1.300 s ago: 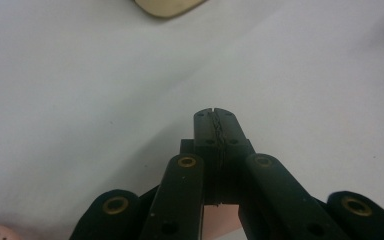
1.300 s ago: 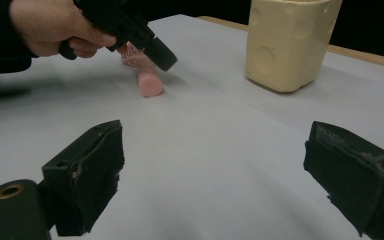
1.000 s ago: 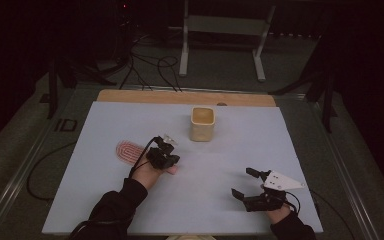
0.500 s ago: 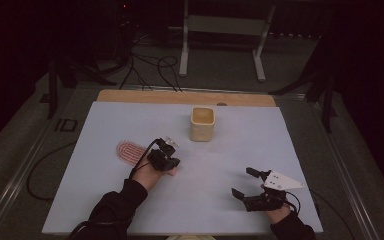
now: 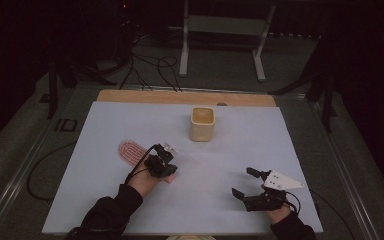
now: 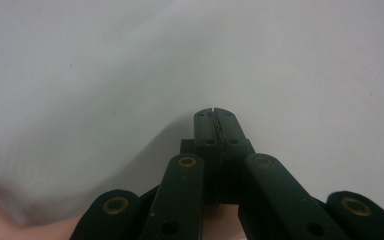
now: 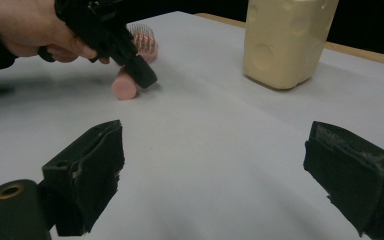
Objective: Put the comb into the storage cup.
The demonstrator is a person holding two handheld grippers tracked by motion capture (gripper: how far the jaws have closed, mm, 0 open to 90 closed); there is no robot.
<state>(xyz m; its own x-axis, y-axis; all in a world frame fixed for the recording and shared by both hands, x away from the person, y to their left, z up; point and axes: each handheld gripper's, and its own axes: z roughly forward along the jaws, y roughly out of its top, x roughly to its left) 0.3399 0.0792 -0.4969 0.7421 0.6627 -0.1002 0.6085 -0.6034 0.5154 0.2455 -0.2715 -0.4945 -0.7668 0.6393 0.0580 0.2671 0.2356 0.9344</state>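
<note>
1. So far, the left gripper (image 5: 164, 161) is down on the white table sheet (image 5: 105, 130), right at the pink cylindrical handle (image 7: 125, 87) of a whisk-like tool whose pink coiled wire head (image 5: 129, 151) lies flat to its left in the high view.
2. Its jaws are pressed together with no gap, as the left gripper view shows; nothing is visible between the pads there, though a pink shape edges in at the bottom left corner.
3. From the right gripper view, the closed tip rests on or against the handle's end, but I cannot tell whether it pinches it or only touches it.
4. The right gripper (image 5: 247, 182) sits low over the sheet near the person's side, well apart from everything, with its jaws spread wide and empty.
5. A cream-coloured, square-mouthed plastic cup (image 5: 202, 123) stands upright farther back, near the sheet's middle, and looks empty as far as its rim shows.
6. Judging by this layout, the work is at an early stage: the tool is still lying on the sheet, not lifted, and nothing has gone into the cup.
7. What is left, most likely, is securing the handle, raising the tool and carrying it to the cup.
</note>
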